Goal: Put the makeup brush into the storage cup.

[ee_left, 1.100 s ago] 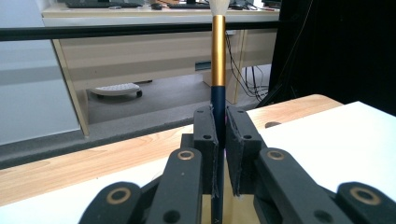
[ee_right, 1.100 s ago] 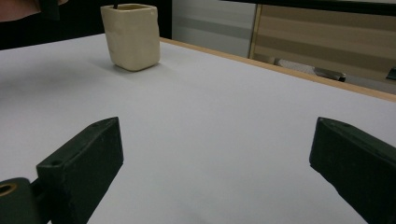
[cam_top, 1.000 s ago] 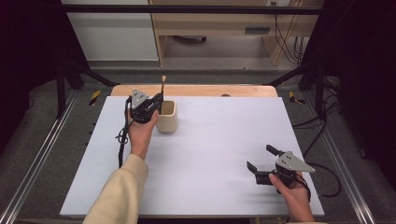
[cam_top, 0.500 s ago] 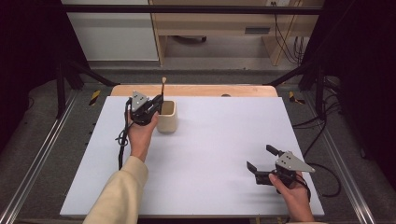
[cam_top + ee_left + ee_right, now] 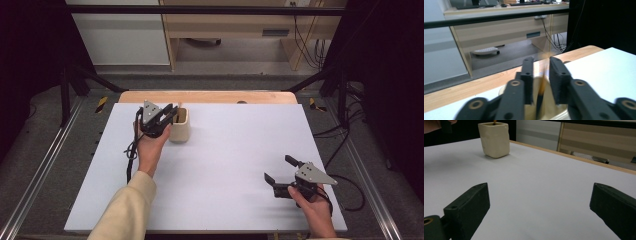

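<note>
— Two hand-held grippers; state of my left hand-held gripper (image 5: 170,116)?
— Jaws just opening over the cream cup (image 5: 179,125), blurred wooden stick (image 5: 543,82) loose between.
— Right hand-held gripper (image 5: 281,172)?
— Spread wide, empty, above the table (image 5: 235,150).

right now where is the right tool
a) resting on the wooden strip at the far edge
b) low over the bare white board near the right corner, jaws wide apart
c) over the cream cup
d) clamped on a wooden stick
b: the right tool sits by the near right corner of the white board, its jaws spread with nothing between them, far from the cream cup.
</note>
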Motion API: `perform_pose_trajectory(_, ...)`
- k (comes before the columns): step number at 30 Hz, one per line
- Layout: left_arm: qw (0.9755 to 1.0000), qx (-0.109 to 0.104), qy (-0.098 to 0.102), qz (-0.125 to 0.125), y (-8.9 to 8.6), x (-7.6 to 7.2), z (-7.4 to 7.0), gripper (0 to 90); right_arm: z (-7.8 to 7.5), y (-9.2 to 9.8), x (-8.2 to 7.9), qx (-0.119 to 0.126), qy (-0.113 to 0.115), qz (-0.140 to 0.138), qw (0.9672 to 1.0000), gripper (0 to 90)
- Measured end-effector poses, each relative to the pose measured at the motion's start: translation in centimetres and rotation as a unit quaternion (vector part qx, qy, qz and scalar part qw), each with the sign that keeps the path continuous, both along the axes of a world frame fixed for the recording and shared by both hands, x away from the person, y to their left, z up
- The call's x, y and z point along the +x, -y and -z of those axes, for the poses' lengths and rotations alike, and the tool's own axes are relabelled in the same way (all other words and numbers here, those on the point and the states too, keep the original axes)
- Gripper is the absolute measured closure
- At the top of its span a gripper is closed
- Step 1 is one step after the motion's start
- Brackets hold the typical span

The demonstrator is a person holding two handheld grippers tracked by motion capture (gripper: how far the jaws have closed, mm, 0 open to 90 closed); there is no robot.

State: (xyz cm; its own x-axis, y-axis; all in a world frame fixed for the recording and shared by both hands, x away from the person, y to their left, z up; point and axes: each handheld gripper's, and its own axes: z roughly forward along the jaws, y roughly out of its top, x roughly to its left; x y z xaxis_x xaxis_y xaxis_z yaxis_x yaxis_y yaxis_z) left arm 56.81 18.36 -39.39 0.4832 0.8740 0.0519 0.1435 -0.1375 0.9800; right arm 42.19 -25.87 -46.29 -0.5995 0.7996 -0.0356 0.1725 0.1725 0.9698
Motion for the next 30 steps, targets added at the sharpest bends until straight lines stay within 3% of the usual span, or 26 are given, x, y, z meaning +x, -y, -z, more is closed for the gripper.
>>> perform_pose_trajectory(6,0.9999,0.005,0.013,0.006,-0.1,-1.2,-0.6,58.3,0.0,-0.1,0.0,-0.004,-0.001,-0.001,1.0000,3.2)
perform_pose_trajectory(14,0.9996,0.002,0.021,0.018,0.1,-2.0,-1.0,53.9,0.0,-0.2,0.0,-0.006,0.000,-0.004,1.0000,3.2)
perform_pose_trajectory(30,0.9976,0.042,0.021,0.051,1.8,-3.0,-1.1,45.9,-0.1,-0.4,0.0,-0.008,0.001,-0.007,0.9999,3.2)
